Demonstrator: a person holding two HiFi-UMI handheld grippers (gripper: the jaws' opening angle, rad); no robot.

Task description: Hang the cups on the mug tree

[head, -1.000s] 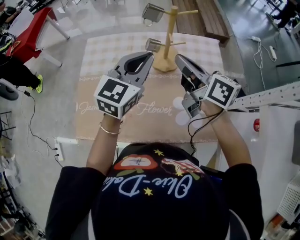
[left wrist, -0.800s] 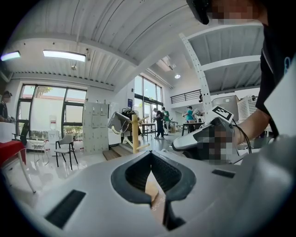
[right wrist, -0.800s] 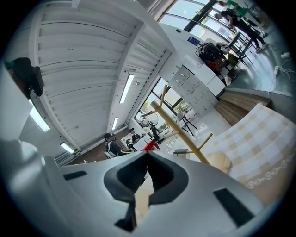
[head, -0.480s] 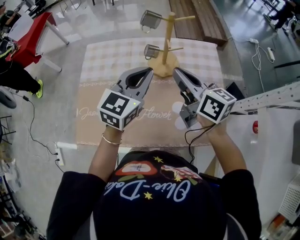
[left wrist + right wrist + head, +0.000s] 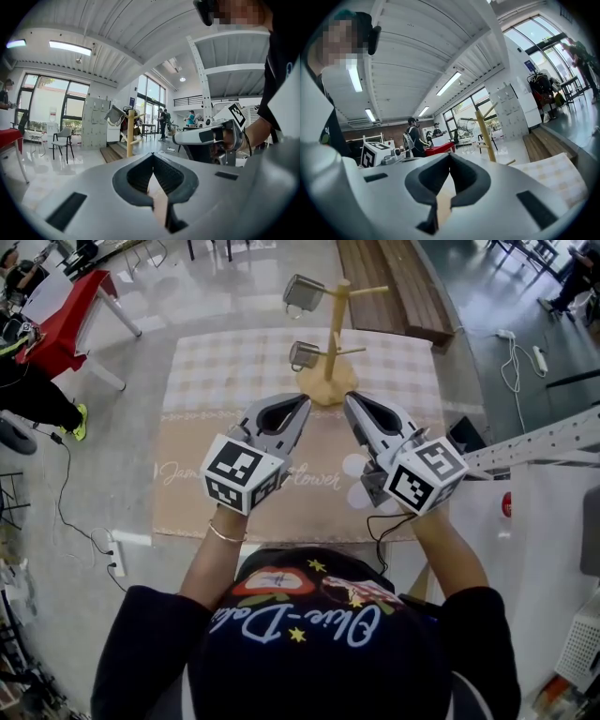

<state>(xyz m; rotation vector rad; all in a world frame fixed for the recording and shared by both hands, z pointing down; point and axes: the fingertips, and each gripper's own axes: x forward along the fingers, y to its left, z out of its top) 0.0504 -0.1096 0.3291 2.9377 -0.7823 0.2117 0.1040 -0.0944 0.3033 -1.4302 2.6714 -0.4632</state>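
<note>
Left gripper (image 5: 303, 401) and right gripper (image 5: 349, 399), jaws together, point at mug tree (image 5: 337, 334)

The smooth pale wooden mug tree (image 5: 335, 343) bears a glossy see-through upper cup (image 5: 304, 293) and lower cup (image 5: 305, 355), standing on a matt beige checked tablecloth (image 5: 206, 371) above a shiny grey floor (image 5: 141, 381).

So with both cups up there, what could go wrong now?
The left gripper and right gripper are shut and empty, with their tips close to the base of the mug tree; a forward nudge might knock it. The upper cup and lower cup both hang on one side, so a bump might tip it that way.
</note>
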